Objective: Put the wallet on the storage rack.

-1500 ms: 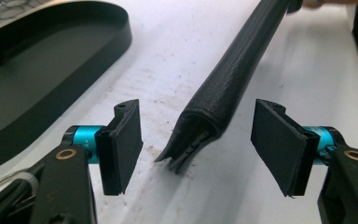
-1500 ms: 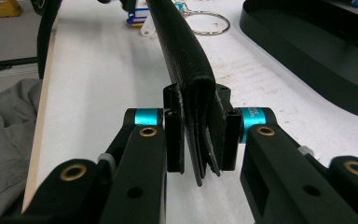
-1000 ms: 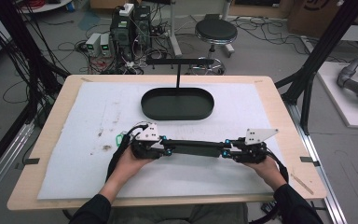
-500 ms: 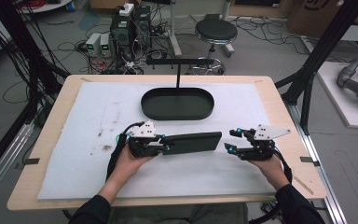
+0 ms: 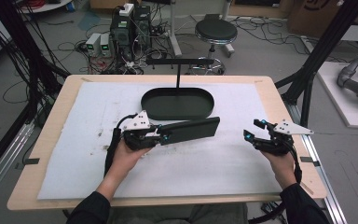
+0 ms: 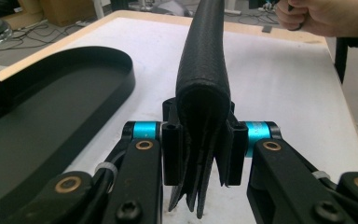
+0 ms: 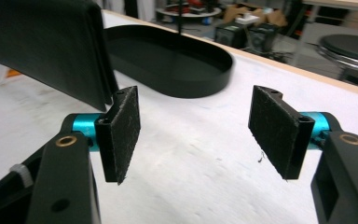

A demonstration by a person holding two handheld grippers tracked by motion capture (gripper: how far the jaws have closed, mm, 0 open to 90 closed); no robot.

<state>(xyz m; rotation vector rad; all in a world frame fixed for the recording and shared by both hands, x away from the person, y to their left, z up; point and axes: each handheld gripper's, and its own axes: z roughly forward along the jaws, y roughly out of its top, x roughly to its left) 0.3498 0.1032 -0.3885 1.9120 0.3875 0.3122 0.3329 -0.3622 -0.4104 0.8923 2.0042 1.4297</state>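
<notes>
Black sleeves (image 5: 88,210) are being worn on both forearms. Each black gripper, left gripper (image 5: 161,136) and right gripper (image 5: 255,129), is being fitted with cyan jaw collars (image 6: 144,130), brass-coloured pivot screws (image 6: 144,145), a grey three-cornered plate (image 5: 137,121) and a trailing black cable (image 5: 114,144).

1. Your left gripper (image 5: 161,135) is black with bright blue joints and a pale grey plate on top.
2. The long folded case (image 6: 201,79) it holds is black with a fine pebbled grain.
3. The oval tray (image 5: 177,103) at the far middle is plain black.
4. The mat (image 5: 191,163) is white, speckled brown at the left.
5. The table (image 5: 56,112) edge is light wood.
6. Your right gripper (image 7: 193,135) has black pads and blue joints.
</notes>
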